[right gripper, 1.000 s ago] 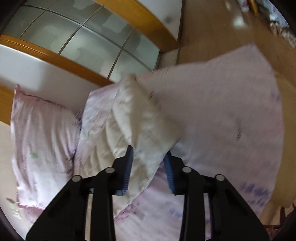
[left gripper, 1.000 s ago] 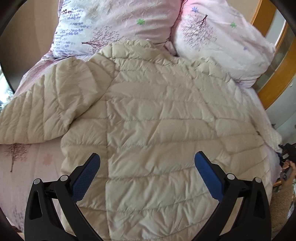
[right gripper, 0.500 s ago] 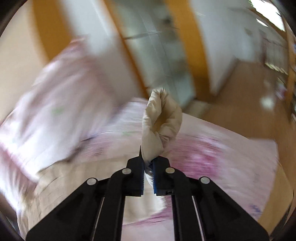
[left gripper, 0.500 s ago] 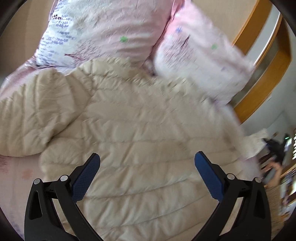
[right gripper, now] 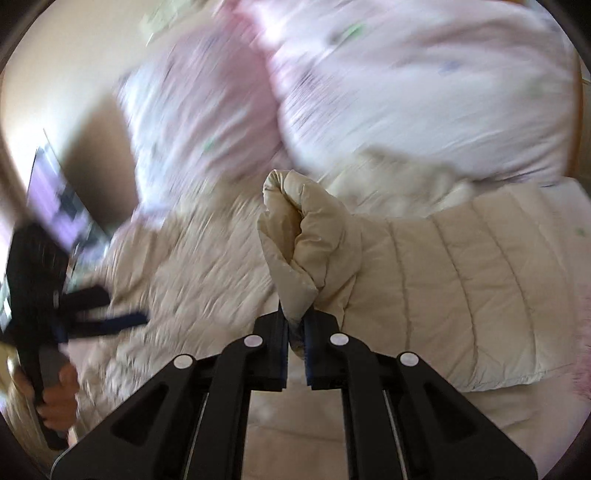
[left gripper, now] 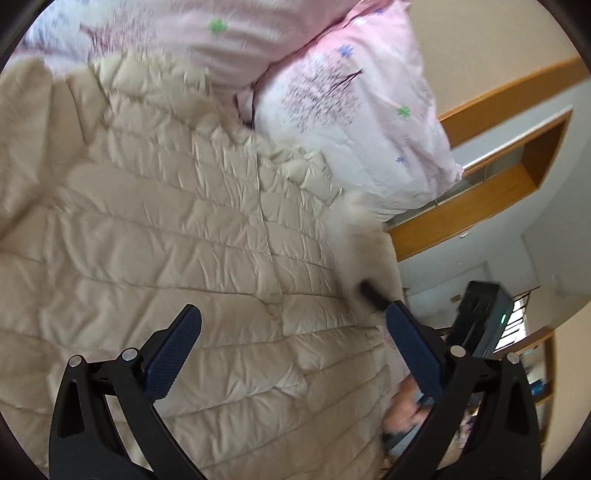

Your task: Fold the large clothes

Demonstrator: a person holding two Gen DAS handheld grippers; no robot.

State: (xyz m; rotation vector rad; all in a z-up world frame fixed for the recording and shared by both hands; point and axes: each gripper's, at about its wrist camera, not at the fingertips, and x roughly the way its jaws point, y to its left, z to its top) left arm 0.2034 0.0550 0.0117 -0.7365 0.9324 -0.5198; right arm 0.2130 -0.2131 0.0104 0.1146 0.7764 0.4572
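Count on inspection: one cream quilted down jacket [left gripper: 177, 236], spread on the bed. Two pink floral pillows, one [left gripper: 354, 122] at one o'clock of the jacket, the other [left gripper: 192, 33] at twelve. Two claws: left claw [left gripper: 291, 354], right claw [right gripper: 295, 325]. One sleeve [right gripper: 424, 266] of that jacket counted in the right wrist view.

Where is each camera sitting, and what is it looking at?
Left wrist: on the left claw, open, looking down over the cream jacket toward the pillows.
Right wrist: on the right claw, shut on the jacket's sleeve; a hand holds the other claw.
Both show jacket and pillows.
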